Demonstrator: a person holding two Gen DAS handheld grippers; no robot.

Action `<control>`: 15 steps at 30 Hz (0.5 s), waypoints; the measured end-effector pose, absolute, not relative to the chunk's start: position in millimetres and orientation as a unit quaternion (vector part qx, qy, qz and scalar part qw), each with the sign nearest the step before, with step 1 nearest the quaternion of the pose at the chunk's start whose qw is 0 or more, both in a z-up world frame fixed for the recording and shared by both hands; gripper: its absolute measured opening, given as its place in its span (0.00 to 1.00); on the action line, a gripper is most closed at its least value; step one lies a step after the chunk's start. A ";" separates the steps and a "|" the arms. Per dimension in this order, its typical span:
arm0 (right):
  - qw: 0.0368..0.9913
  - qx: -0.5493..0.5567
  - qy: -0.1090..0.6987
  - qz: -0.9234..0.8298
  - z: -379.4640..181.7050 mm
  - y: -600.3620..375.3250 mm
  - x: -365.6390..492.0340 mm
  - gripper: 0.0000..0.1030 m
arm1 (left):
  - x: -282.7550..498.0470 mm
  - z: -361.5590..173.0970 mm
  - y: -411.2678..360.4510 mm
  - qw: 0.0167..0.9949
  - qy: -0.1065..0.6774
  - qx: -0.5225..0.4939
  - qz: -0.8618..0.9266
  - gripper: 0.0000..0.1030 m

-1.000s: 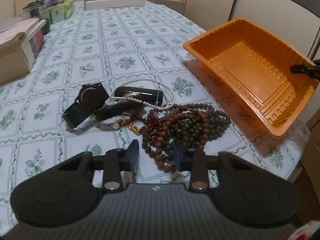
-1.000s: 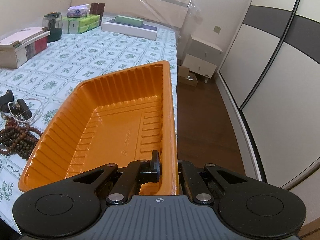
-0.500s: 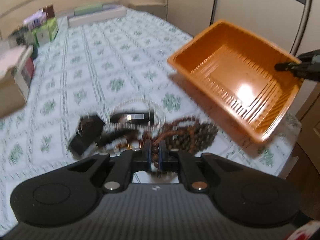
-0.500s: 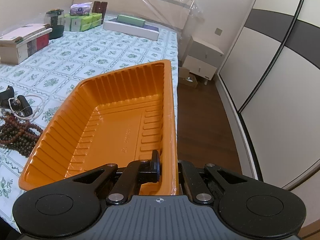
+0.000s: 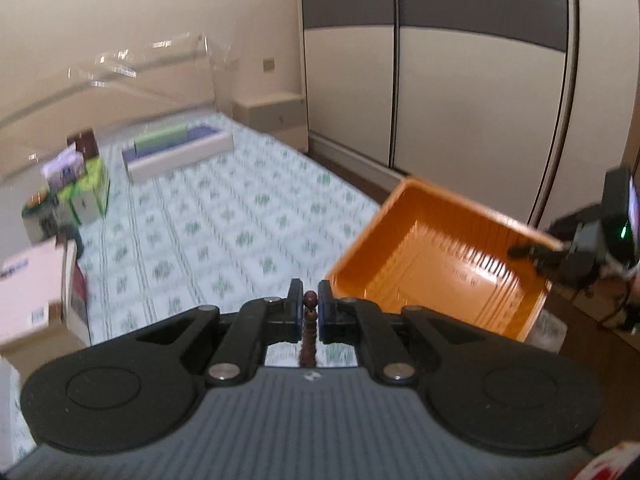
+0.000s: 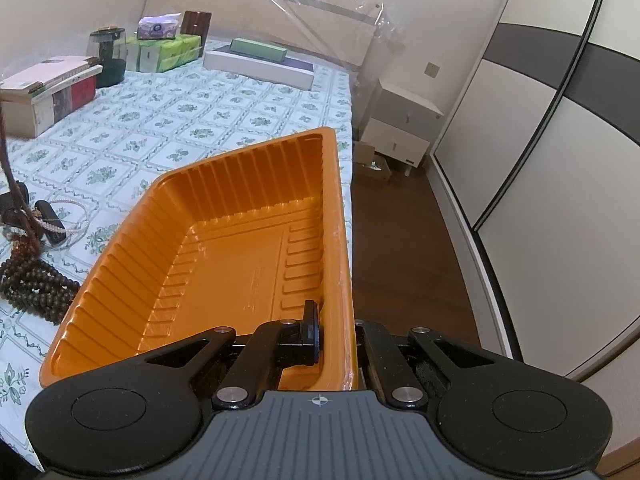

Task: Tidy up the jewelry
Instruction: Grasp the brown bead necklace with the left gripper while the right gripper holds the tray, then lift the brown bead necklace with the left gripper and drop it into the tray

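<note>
Above the floral tablecloth [image 5: 248,216], left jaws pinch the bead strand [image 5: 309,322] between them.

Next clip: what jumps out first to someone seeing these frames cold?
The ribbed orange plastic tray fills the right wrist view, its near rim clamped in the right gripper. In the left wrist view the left gripper pinches a strand of dark brown wooden beads, which trails up from the bead pile at the right view's left edge.
</note>
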State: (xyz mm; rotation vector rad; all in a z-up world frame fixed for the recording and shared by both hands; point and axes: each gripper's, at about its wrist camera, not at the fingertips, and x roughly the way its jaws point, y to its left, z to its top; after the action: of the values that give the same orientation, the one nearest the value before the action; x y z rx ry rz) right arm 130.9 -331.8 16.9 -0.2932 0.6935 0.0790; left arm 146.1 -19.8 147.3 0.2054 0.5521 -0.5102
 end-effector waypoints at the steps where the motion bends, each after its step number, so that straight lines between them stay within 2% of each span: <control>1: 0.930 -0.143 0.338 0.038 17.4 -332.0 130.5 0.02 | 145.2 153.7 -20.8 0.926 0.263 0.099 -0.251 0.06; 15: 0.933 -0.139 0.329 0.040 23.0 -331.1 128.2 0.02 | 150.3 221.5 -58.1 0.934 0.190 0.076 -0.294 0.06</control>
State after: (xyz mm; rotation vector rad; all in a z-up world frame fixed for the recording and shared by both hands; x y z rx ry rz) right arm 128.2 -331.1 23.0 -0.2847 0.6735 0.0815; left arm 150.3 -58.1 221.5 0.1552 0.3885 -0.6011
